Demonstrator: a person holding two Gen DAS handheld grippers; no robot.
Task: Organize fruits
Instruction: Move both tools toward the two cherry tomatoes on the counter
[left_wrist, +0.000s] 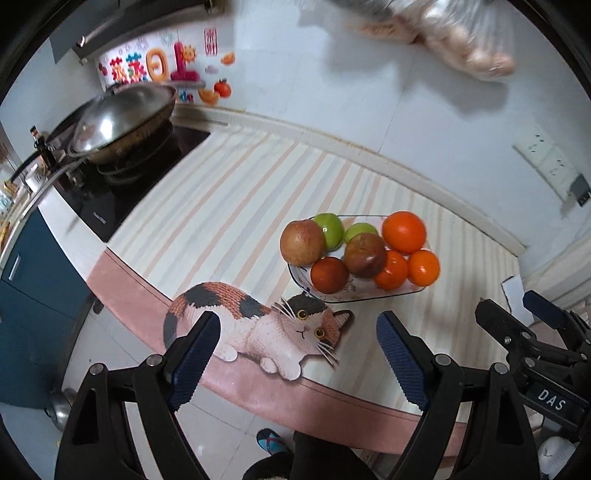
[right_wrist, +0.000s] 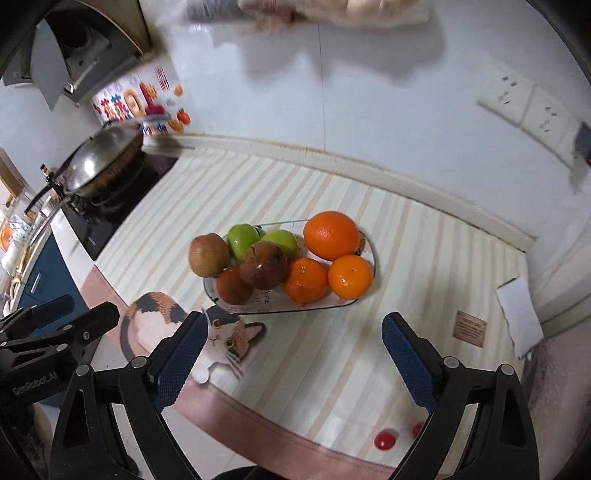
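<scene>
A glass plate (left_wrist: 384, 293) (right_wrist: 332, 304) on the striped mat holds the fruit: three oranges (left_wrist: 403, 232) (right_wrist: 331, 235), two green apples (left_wrist: 328, 228) (right_wrist: 242, 240) and three reddish-brown fruits (left_wrist: 301, 242) (right_wrist: 263, 266). My left gripper (left_wrist: 299, 325) is open and empty, held above the counter's front edge just short of the plate. My right gripper (right_wrist: 293, 326) is open and empty, just in front of the plate. The right gripper also shows at the right edge of the left wrist view (left_wrist: 517, 310), and the left gripper at the left edge of the right wrist view (right_wrist: 62, 317).
A cat picture (left_wrist: 258, 325) (right_wrist: 184, 332) lies on the mat by the plate. A wok with a lid (left_wrist: 114, 125) (right_wrist: 99, 162) sits on the stove at far left. A white paper (right_wrist: 519, 317) and a small brown label (right_wrist: 469, 328) lie at right. Two red spots (right_wrist: 385, 438) show on the front edge.
</scene>
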